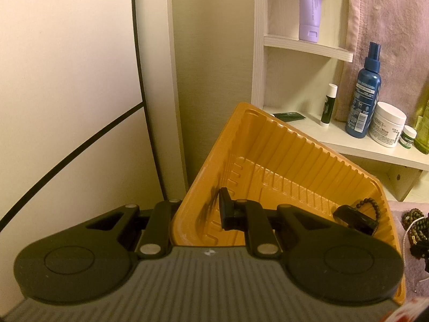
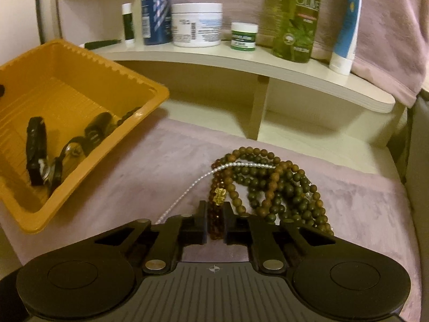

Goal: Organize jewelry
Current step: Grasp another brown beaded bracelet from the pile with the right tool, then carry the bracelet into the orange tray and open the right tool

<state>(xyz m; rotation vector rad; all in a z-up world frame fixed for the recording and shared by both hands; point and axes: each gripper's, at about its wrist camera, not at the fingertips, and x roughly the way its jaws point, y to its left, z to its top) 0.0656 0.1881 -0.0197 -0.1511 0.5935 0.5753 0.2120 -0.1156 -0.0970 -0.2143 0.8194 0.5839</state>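
Your right gripper point(image 2: 215, 221) clamped on amber bead bracelet point(image 2: 215, 224) beside bead pile point(image 2: 270, 185) on pink-covered surface point(image 2: 134, 166). Your left gripper point(image 1: 198, 214) clamped on orange tray point(image 1: 268, 145) wall; tray tilted.

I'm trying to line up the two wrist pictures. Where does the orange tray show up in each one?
Left wrist view: the orange tray fills the centre and lower right, its near wall gripped by the left hand-held gripper.
Right wrist view: the orange tray sits at the left edge, tilted, on the pink cloth.
Shared landmark: the white cream jar on the shelf behind the tray.
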